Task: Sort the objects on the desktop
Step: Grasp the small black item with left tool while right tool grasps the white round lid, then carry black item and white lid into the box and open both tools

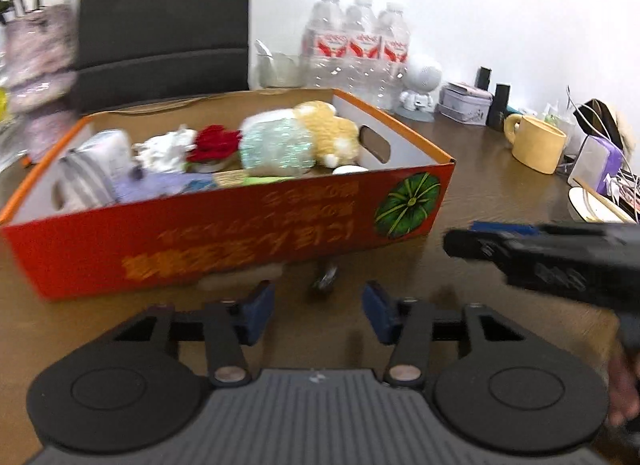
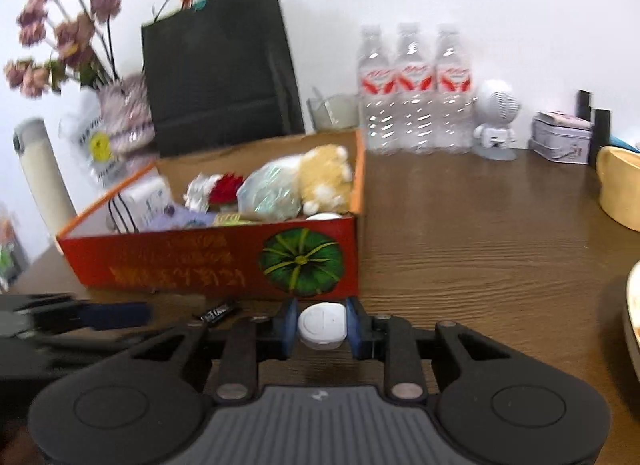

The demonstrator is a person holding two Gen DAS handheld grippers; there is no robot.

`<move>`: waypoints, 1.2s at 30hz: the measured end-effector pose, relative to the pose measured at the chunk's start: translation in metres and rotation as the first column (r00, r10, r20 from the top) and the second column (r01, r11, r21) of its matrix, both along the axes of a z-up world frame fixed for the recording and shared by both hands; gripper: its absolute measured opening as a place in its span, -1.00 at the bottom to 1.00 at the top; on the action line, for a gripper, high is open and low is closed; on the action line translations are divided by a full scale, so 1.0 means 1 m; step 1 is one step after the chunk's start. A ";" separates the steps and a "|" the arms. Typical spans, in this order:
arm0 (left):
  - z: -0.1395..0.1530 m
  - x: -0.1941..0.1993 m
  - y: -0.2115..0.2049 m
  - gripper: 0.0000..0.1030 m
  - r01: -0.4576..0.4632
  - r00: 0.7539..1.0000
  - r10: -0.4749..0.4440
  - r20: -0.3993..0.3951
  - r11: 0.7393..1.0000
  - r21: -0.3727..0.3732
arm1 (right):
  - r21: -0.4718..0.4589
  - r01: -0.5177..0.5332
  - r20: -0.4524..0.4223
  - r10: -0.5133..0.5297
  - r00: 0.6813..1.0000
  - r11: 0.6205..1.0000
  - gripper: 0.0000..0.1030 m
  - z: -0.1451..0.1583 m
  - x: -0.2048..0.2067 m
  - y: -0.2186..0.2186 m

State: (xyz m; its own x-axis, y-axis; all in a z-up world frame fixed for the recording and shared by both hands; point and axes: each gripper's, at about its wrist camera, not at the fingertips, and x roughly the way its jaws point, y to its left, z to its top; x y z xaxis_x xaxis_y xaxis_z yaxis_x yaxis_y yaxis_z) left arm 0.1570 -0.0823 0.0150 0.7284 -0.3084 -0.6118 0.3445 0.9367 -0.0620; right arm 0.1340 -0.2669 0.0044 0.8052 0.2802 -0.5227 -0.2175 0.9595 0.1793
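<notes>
Right up close, my right gripper [image 2: 322, 325] is clamped on a small white round case [image 2: 322, 324], smooth and glossy, just off the table [image 2: 480, 249] before the red box [image 2: 208, 255]. I'd lift it clear of the near wall, then release over a gap. My left gripper [image 1: 319, 311] hangs open, empty.

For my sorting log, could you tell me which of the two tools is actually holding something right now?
The right tool: its blue fingers are closed on a small white round case before the red box. The left tool is open, empty.
</notes>
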 end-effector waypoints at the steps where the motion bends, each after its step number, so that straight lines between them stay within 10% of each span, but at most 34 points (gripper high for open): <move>1: -0.001 0.005 -0.005 -0.07 0.001 1.000 -0.001 -0.004 1.000 0.004 | 0.011 -0.004 0.001 0.004 1.000 1.000 -0.52 -0.001 -0.002 -0.002; 4: -0.008 0.016 -0.013 -0.10 -0.017 1.000 0.017 -0.023 1.000 -0.002 | 0.070 -0.021 -0.006 0.021 1.000 0.997 -0.52 0.001 -0.004 -0.007; 7: -0.012 0.018 -0.018 -0.68 -0.033 0.999 0.033 -0.009 0.999 0.002 | 0.073 -0.051 0.022 0.050 0.999 0.996 -0.52 0.006 -0.011 -0.002; 21: 0.016 -0.071 0.034 -0.71 -0.169 0.984 0.170 0.055 0.985 -0.031 | 0.014 -0.101 0.016 0.101 0.995 0.995 -0.52 0.002 -0.025 0.024; 27: 0.035 -0.123 0.075 -0.71 -0.296 0.946 0.299 0.121 0.954 -0.045 | 0.015 -0.122 0.016 0.122 0.992 0.992 -0.52 0.011 -0.080 0.047; 36: 0.049 -0.192 0.081 -0.70 -0.258 0.934 0.260 0.244 0.965 -0.044 | 0.004 -0.154 0.032 0.154 0.988 0.988 -0.52 0.022 -0.157 0.074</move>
